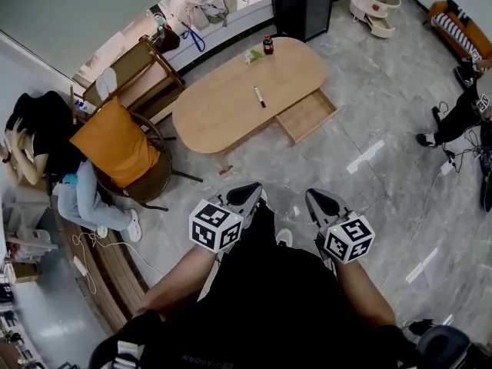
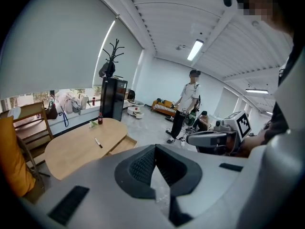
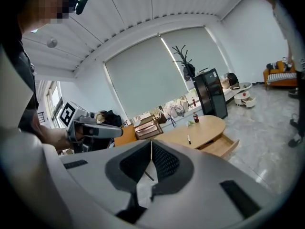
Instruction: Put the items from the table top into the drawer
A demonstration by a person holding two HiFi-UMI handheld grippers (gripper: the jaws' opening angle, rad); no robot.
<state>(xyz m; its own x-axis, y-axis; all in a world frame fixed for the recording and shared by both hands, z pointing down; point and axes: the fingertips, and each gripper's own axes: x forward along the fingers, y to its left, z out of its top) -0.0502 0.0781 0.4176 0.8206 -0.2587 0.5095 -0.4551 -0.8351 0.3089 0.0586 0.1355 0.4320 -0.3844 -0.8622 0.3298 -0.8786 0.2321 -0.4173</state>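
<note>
A marker (image 1: 260, 97) lies near the middle of the oval wooden surface (image 1: 223, 114); a dark bottle (image 1: 267, 44) stands at the far edge, with a small green item (image 1: 254, 54) just beside it; the drawer (image 1: 307, 115) stands pulled out on the near side, its wooden inside showing; the left tool (image 1: 247, 193) and the right tool (image 1: 321, 201) are held close to the person's body, well apart from the surface; each has its jaws pressed together with nothing between them; a seated person (image 1: 46, 141) is at the left, beside a chair with an orange cushion (image 1: 115, 144).
</note>
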